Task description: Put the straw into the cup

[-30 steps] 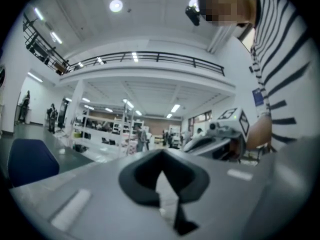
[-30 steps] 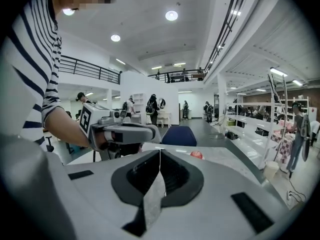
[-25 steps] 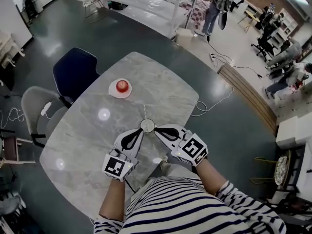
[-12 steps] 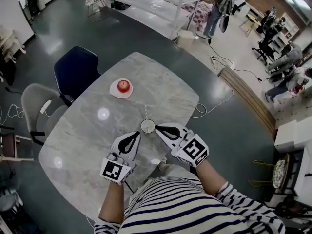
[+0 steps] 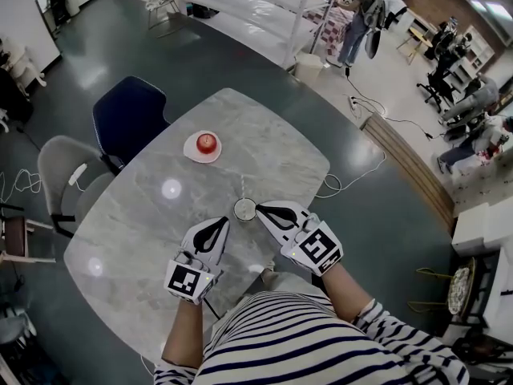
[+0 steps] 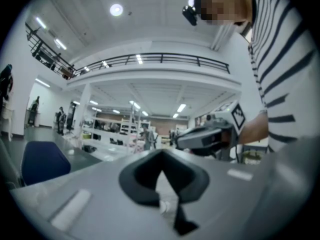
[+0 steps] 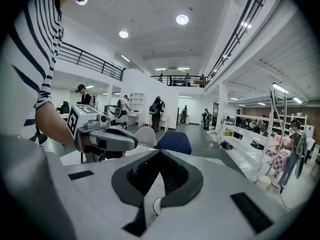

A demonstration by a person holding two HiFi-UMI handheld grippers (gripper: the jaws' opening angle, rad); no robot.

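The big open hall with its dark polished floor lay round a pale grey marble table [image 5: 264, 147], and my work sat on the near part of it. The small round cup with a pale rim [image 5: 244, 209] stood just beside the tip of the right gripper [image 5: 263, 210], on its left, and a little ahead and to the right of the left gripper [image 5: 220, 224]. The thin pale straw [image 5: 242, 186] rose out of the cup on the side away from both grippers, so I judged it to be in already. Both pairs of jaws were pressed together with nothing between them, as each gripper view showed. I reckoned the straw light, bendy and easy to crush or flick out, so it was best pinched gently at mid-length above the rim. The cup looked light enough to tip if nudged, so I would steady it low on its wall. I could read no brand or label on either. The only print was the black-and-white square markers [image 5: 319, 244] on the gripper cubes, which carried no words.
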